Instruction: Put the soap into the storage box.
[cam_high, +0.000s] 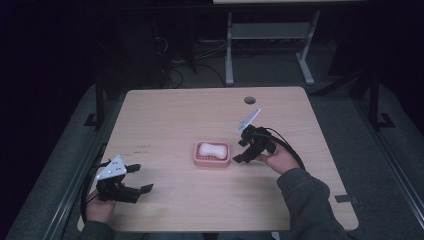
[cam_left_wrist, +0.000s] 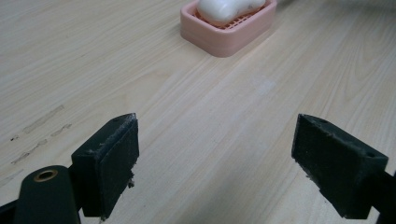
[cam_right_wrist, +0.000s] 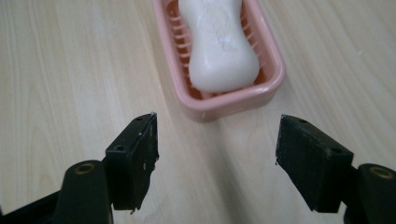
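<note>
Just beside soap dish (cam_right_wrist: 219, 100), right tongs (cam_right_wrist: 215, 154) agape, tilted down.

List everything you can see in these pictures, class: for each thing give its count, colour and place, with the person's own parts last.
Table: one, light wood, beneath everything.
Soap dish: one, pink, middle of the table.
Soap bar: one, white, lying in the dish.
Desk frame: one, grey, on the floor beyond the table.
Left claw: one, black, jaws open, near the table's left front.
Right claw: one, black, jaws open, just right of the dish.
Sleeve: one, grey, right forearm.
</note>
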